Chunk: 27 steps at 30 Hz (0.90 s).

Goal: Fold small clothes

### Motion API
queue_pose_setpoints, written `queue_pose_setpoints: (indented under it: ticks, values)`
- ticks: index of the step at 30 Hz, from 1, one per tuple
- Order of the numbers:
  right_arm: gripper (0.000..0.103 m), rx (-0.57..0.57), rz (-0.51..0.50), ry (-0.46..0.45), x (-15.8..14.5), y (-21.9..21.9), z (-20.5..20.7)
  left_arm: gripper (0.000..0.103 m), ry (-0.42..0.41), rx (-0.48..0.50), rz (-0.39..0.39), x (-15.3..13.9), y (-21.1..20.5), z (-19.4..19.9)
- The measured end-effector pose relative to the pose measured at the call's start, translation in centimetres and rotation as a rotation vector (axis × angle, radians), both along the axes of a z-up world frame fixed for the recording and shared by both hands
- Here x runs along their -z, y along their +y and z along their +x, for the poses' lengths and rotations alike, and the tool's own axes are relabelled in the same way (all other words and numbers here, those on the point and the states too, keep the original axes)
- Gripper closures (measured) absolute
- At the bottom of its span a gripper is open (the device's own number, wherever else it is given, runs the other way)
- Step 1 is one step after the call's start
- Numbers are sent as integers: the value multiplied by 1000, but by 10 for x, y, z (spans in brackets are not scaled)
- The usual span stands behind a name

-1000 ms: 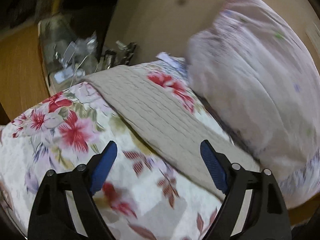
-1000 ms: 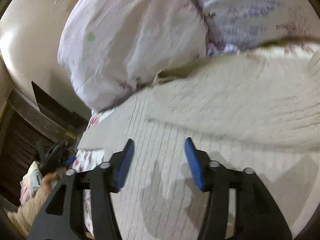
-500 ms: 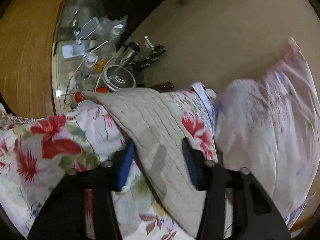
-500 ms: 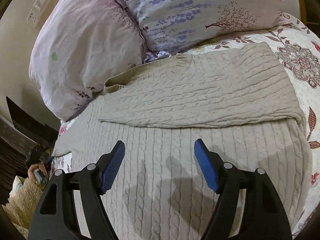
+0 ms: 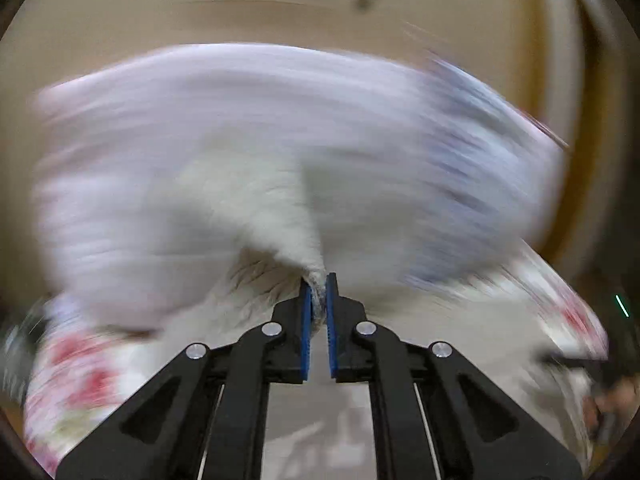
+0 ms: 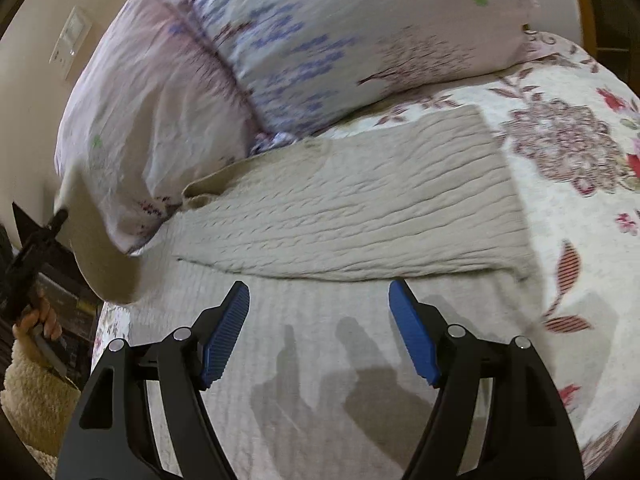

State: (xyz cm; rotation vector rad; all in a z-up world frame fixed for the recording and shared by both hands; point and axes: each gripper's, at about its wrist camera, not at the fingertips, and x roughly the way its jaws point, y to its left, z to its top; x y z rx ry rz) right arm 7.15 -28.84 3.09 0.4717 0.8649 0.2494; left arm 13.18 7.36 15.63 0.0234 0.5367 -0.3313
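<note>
Left wrist view: left gripper (image 5: 319,304), black frame with ribbed blue pads (image 5: 305,320), is clamping a bunched edge of the beige knit sweater (image 5: 276,280); the fabric is rising from the jaws as a soft, fuzzy fold. Behind it, heavy motion blur is smearing pale lilac pillows (image 5: 200,140) and the red-flowered quilt (image 5: 84,372) into streaks. Tan wall (image 5: 160,8) is filling the upper field.

Right wrist view: right gripper (image 6: 319,328) is hanging released, its jaws spread wide and holding nothing, above the sweater (image 6: 360,208). That garment, cable-knit with raised ribs, is lying flat on the quilt (image 6: 572,216), one sleeve folded across the body as a long band. Quilt is showing a stitched white ground with maroon flowers and leaves. Two crinkled cotton pillows (image 6: 328,32), printed in lavender sprigs, are sitting just beyond the collar. At far left, a hand (image 6: 38,320) in a fleecy cream cuff is gripping the other tool, a beige corner of the sweater trailing from it.
</note>
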Motion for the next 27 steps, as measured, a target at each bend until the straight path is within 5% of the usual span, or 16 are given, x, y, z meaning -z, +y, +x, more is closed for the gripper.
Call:
queue_pose_setpoints:
  ticks: [2, 4, 9, 12, 16, 19, 22, 25, 27]
  values:
    - [29, 16, 0, 7, 2, -12, -4, 90, 78, 162, 119, 28, -79, -7]
    - [29, 34, 0, 16, 2, -26, -11, 90, 137, 189, 163, 52, -98, -20]
    - [29, 90, -4, 48, 6, -74, -52, 45, 264, -96, 111, 84, -7, -58]
    - [36, 101, 91, 127, 24, -97, -81, 37, 386, -221, 77, 102, 47, -93]
    - [54, 28, 216, 226, 47, -96, -108, 38, 547, -274, -49, 130, 85, -142]
    - [65, -52, 357, 285, 64, -82, -135, 45, 567, -260, -127, 132, 84, -177]
    - [76, -118, 443, 353, 78, -70, -159, 66, 621, -216, -243, 132, 78, -205]
    - [91, -186, 445, 392, 83, -57, -170, 68, 657, -197, -282, 134, 68, -227]
    - [93, -212, 439, 376, 79, -50, -170, 78, 693, -176, -308, 139, 59, -234]
